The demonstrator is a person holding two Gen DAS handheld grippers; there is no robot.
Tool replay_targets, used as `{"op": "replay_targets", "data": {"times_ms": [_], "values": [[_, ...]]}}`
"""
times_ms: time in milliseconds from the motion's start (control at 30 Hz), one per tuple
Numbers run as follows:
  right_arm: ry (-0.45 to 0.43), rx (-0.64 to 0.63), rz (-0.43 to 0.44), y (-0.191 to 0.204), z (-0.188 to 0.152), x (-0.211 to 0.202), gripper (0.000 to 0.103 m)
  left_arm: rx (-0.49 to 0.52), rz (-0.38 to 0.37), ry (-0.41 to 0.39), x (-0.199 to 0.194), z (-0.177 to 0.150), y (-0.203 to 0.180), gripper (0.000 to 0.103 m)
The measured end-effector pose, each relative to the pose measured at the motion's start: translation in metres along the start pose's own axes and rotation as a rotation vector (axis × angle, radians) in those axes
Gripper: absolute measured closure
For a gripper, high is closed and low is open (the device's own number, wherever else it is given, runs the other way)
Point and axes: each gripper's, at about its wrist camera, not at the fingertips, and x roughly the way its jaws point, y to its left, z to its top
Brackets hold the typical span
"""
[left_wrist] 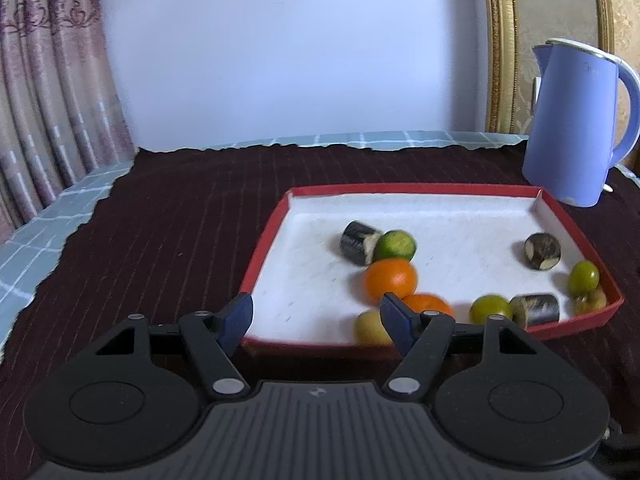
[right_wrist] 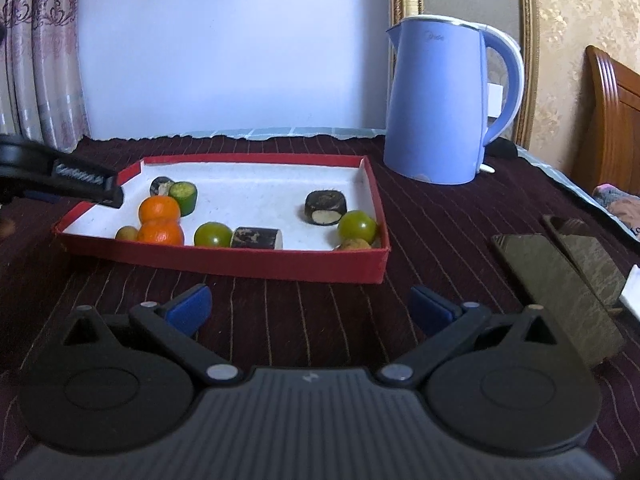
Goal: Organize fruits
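A red tray [left_wrist: 412, 189] with a white floor holds two oranges [left_wrist: 390, 280], several green fruits [left_wrist: 396, 245], dark cut cylinders [left_wrist: 536, 309] and small yellowish fruits [left_wrist: 370, 326]. My left gripper [left_wrist: 316, 314] is open over the tray's near left corner, with nothing between its blue pads; its right pad stands in front of the second orange [left_wrist: 430, 304]. In the right wrist view the same tray [right_wrist: 248, 266] lies ahead, and one left finger [right_wrist: 86, 184] reaches over its left end. My right gripper [right_wrist: 312, 308] hangs open and empty over the cloth, short of the tray.
A blue electric kettle [right_wrist: 436, 100] stands behind the tray's right end on the dark striped cloth [right_wrist: 280, 312]. Dark flat slabs [right_wrist: 560, 280] lie to the right. A light blue checked cover [left_wrist: 48, 232] shows along the table's left and far edges.
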Motion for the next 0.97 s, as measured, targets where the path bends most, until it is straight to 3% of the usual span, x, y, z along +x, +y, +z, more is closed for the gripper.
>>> {"op": "replay_targets", "data": {"times_ms": [100, 267, 500, 967], "values": [[0.047, -0.012, -0.006, 0.002, -0.002, 0.009, 0.0, -0.003, 0.002, 0.004, -0.004, -0.014, 0.005, 0.018], [0.141, -0.005, -0.006, 0.001, -0.005, 0.026, 0.0, 0.007, -0.016, 0.039, -0.004, -0.037, 0.009, 0.018], [0.146, -0.016, -0.016, 0.003, -0.008, 0.026, 0.0, -0.007, -0.024, 0.089, 0.005, -0.057, 0.015, 0.018], [0.15, -0.006, -0.008, 0.001, -0.008, 0.027, 0.0, 0.004, -0.019, 0.034, -0.002, -0.069, 0.013, 0.014]]}}
